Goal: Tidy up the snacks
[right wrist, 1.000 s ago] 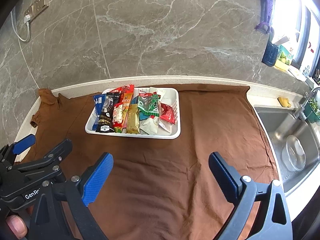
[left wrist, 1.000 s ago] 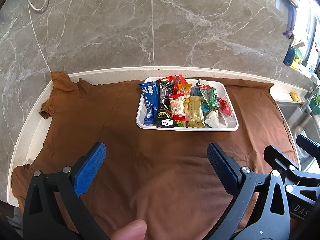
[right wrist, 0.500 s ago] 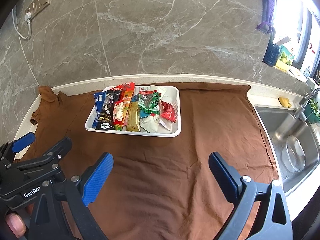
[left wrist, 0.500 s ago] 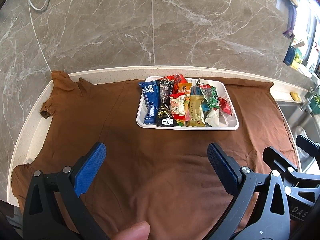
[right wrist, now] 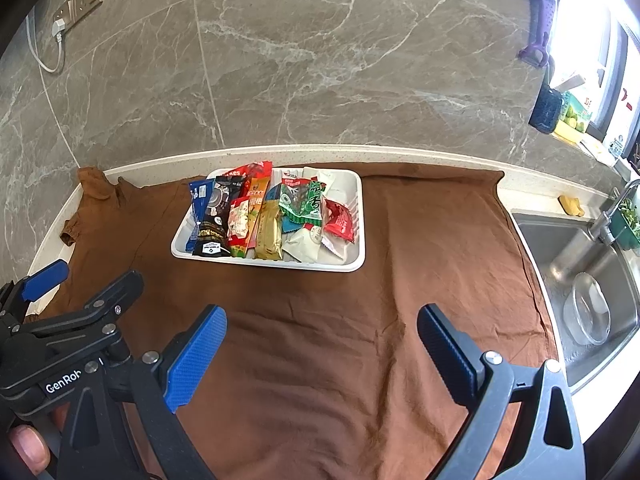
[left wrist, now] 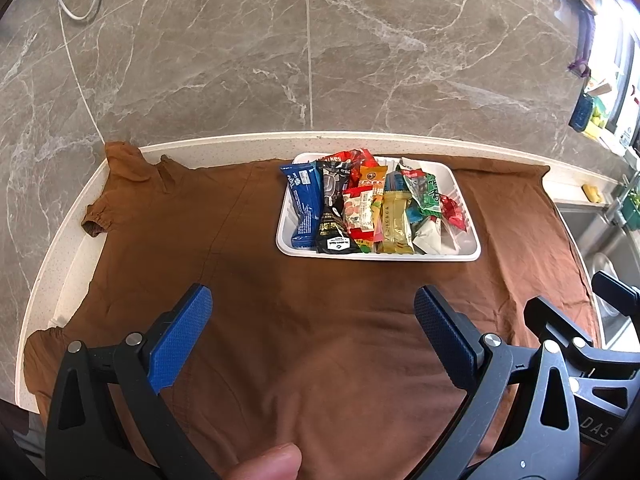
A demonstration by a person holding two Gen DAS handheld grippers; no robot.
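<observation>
We see a white tray [left wrist: 466, 257] resting on a brown cloth [left wrist: 320, 340] that covers the tabletop [left wrist: 240, 141], close to the marble wall. The tray is full of snacks. At its left end lies a blue packet [left wrist: 303, 208], and beside it a black packet [left wrist: 334, 216]. Toward the middle of the tray there are a red and white packet [left wrist: 359, 210] and a gold bar [left wrist: 395, 220]. On the right part of the tray lie a green packet [left wrist: 426, 192], a white packet [left wrist: 428, 236] and a small red packet [left wrist: 454, 212]. Some packets overlap each other.

Our left claw [left wrist: 313, 316] is wide open and holds nothing; it hangs over the cloth, in front of the tray and well apart from it. Our right claw [right wrist: 322, 338] is also wide open and empty, in front of the tray too.

To the right of the tray, past the cloth edge, a steel sink [right wrist: 560, 248] contains a clear bowl [right wrist: 588, 314].
</observation>
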